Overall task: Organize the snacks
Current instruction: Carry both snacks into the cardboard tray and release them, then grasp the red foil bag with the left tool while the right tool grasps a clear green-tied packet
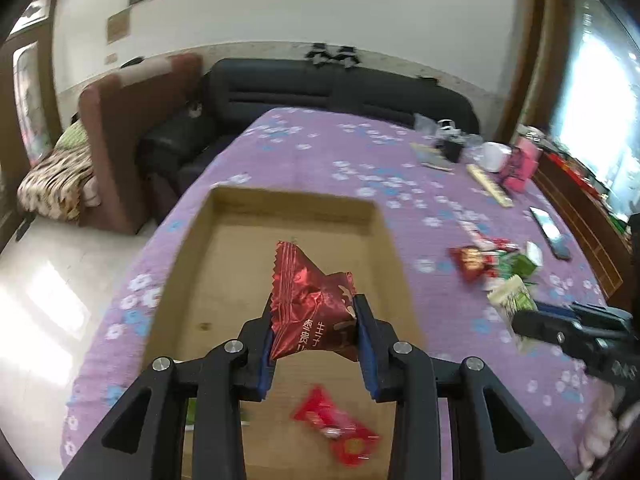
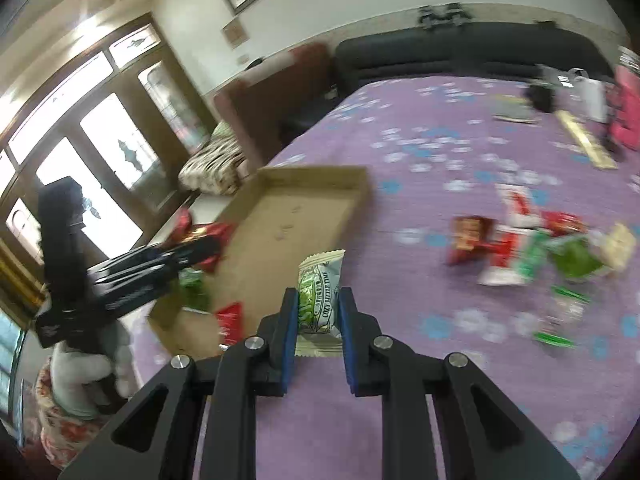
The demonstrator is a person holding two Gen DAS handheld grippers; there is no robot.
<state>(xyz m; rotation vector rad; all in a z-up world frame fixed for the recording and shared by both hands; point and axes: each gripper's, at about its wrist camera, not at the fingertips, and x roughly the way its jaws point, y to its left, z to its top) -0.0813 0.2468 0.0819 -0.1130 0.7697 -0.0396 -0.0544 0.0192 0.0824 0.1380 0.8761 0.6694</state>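
My left gripper [image 1: 314,304] is shut on a dark red snack packet [image 1: 304,276] and holds it above the shallow cardboard tray [image 1: 240,264]. A bright red packet [image 1: 340,428] lies in the tray below it. My right gripper [image 2: 318,294] is shut on a green-and-white snack packet [image 2: 322,280] over the purple cloth, just right of the tray [image 2: 296,208]. In the right wrist view the left gripper [image 2: 208,244] hangs over the tray's near left corner, where a green packet [image 2: 194,288] and a red packet [image 2: 230,316] lie. A loose pile of snacks [image 2: 532,248] sits to the right.
The purple flowered tablecloth [image 1: 320,160] covers the table; its left edge drops to the floor beside the tray. At the far right lie a phone [image 1: 550,232], a wooden strip [image 1: 490,186], a pink box [image 1: 520,164] and a white cup [image 1: 496,156]. A dark sofa [image 1: 320,84] stands behind.
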